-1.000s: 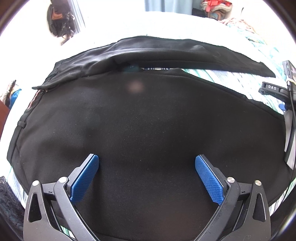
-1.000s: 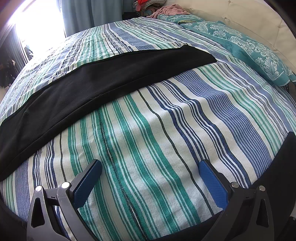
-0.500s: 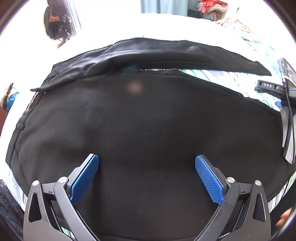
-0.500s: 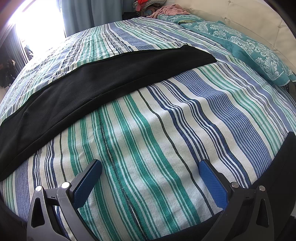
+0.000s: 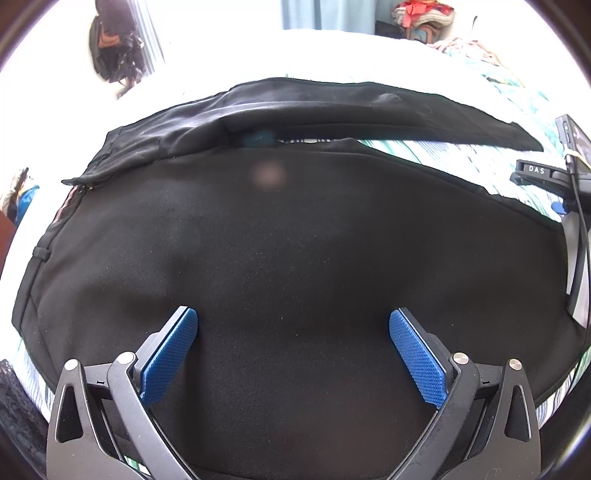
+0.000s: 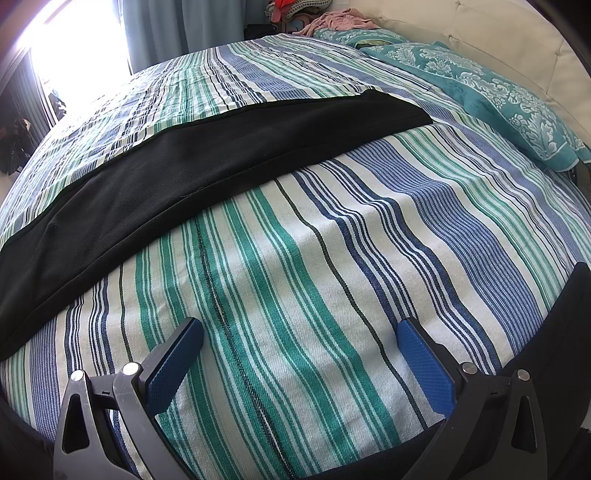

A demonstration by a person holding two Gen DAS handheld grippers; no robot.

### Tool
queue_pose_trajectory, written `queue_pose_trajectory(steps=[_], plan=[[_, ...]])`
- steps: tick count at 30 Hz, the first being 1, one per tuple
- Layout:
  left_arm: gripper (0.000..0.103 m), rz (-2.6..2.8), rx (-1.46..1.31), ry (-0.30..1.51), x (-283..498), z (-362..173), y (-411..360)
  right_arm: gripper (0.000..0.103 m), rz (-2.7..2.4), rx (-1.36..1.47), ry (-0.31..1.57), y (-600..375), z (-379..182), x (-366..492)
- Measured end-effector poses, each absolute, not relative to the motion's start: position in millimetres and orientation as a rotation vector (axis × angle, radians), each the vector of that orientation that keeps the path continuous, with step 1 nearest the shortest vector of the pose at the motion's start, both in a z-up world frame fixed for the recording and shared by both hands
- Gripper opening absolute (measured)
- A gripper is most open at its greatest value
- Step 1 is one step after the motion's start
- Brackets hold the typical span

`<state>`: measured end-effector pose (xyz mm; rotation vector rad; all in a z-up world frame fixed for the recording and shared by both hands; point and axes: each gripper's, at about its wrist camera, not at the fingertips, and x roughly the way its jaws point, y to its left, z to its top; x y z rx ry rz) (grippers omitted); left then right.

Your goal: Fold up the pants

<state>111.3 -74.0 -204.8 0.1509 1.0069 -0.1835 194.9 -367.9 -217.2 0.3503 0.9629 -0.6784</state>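
Note:
Black pants (image 5: 295, 236) lie spread flat on a striped bed. In the left wrist view the near leg and seat fill the frame, the waist at the left, and the far leg (image 5: 351, 107) stretches to the right. My left gripper (image 5: 293, 332) is open and empty just above the near leg. In the right wrist view the far leg (image 6: 192, 162) runs diagonally across the bedspread (image 6: 332, 258). My right gripper (image 6: 299, 339) is open and empty over bare bedspread between the legs; dark cloth (image 6: 554, 332) shows at the lower right.
The right gripper's body (image 5: 565, 177) shows at the right edge of the left wrist view. A teal patterned pillow (image 6: 480, 85) and white headboard (image 6: 480, 26) lie at the far right. Clothes (image 6: 332, 22) are piled beyond the bed. A bright window (image 6: 74, 44) is at the left.
The left gripper's view has shifted slightly, the pants sliding a little lower and right in frame. The right gripper has not visibly moved. Both stay open.

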Motion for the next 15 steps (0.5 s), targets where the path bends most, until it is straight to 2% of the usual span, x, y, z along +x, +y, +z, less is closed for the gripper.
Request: queue_pose_trajectory(steps=[9, 13, 15], plan=[[0.102, -0.211, 0.094, 1.105, 123, -186, -76, 0.103, -0.678, 0.351, 0.961, -368, -217, 195], [0.102, -0.273, 0.059, 1.054, 146, -152, -84, 0.103, -0.657, 0.372, 0.964, -370, -217, 193], [0.102, -0.281, 0.069, 1.007, 171, -134, -89, 0.103, -0.550, 0.356, 1.060, -377, -214, 197]])
